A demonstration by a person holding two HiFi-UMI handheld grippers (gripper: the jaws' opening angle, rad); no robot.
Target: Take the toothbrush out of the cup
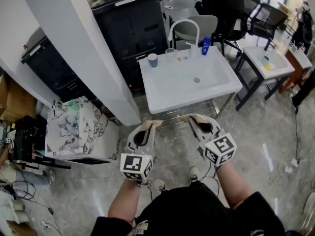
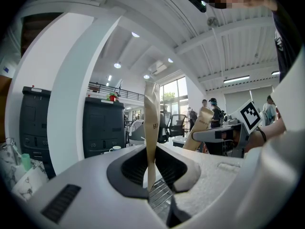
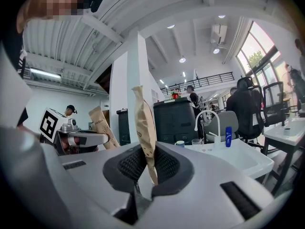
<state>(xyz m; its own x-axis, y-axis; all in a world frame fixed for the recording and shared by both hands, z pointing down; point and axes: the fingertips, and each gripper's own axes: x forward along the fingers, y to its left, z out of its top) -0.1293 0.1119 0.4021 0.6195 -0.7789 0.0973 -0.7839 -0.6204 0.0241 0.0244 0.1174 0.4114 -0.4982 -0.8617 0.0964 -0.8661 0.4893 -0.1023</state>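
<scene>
A white sink (image 1: 165, 90) stands at 12 o'clock, with a curved faucet (image 1: 184, 20) and a blue bottle (image 1: 205, 45) along its far rim. A black cabinet (image 1: 133, 28) is at 11 o'clock and a second sink (image 1: 256, 58) at 2 o'clock.

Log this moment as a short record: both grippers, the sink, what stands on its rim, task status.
left gripper: fingers shut, empty, short of the sink
right gripper: fingers shut, empty
sink: white, arched faucet
back rim: blue-and-white cup, clear glass, blue bottle
toothbrush: too small to make out
task status: not yet begun
</scene>
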